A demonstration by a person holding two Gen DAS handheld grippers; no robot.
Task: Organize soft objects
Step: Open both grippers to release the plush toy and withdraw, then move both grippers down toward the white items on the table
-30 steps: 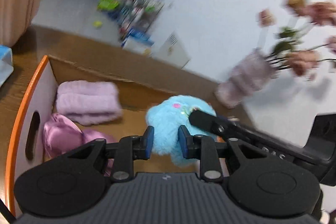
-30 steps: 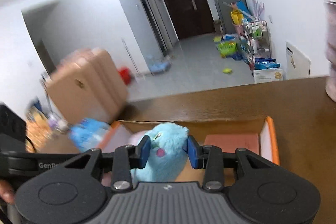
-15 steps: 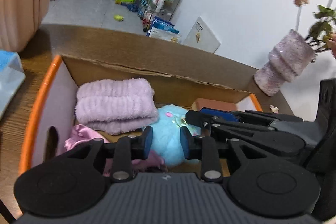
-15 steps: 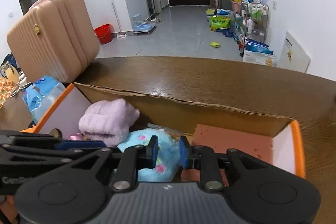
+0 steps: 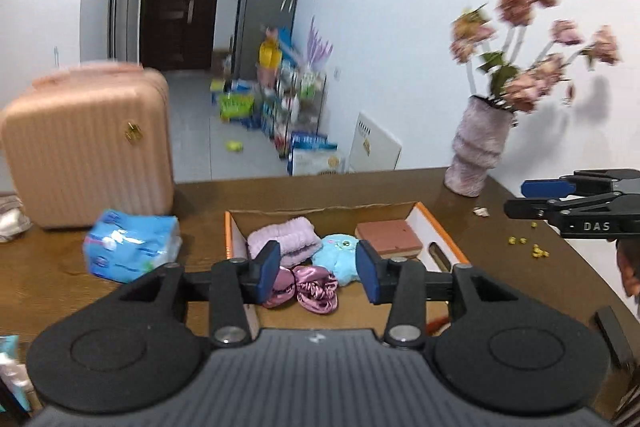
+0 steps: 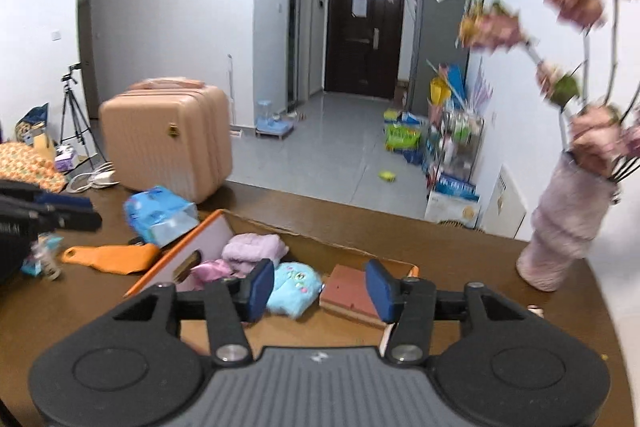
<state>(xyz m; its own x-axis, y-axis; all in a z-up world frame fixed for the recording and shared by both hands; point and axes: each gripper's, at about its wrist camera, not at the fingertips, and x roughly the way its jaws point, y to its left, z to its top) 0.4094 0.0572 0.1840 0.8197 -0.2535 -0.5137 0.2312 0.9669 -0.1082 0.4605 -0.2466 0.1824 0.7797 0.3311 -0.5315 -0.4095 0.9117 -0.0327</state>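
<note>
An orange-rimmed cardboard box (image 5: pixel 444 231) (image 6: pixel 176 247) stands on the brown table. In it lie a blue plush toy (image 5: pixel 338 255) (image 6: pixel 294 287), a folded lilac towel (image 5: pixel 284 239) (image 6: pixel 254 247), pink satin scrunchies (image 5: pixel 316 289) (image 6: pixel 210 271) and a reddish-brown sponge block (image 5: pixel 388 235) (image 6: pixel 348 293). My left gripper (image 5: pixel 318 271) is open and empty, held above and in front of the box. My right gripper (image 6: pixel 320 285) is open and empty, also raised above the box. Each gripper shows at the edge of the other's view.
A blue tissue pack (image 5: pixel 132 245) (image 6: pixel 160 213) and a pink suitcase (image 5: pixel 88 143) (image 6: pixel 168 135) stand left of the box. A vase of flowers (image 5: pixel 480 147) (image 6: pixel 568 227) stands at the right. An orange flap (image 6: pixel 112 257) lies by the box.
The right gripper has let go of the blue plush toy, which now lies in the box. Both grippers have opened wide and pulled up and back from the box.
</note>
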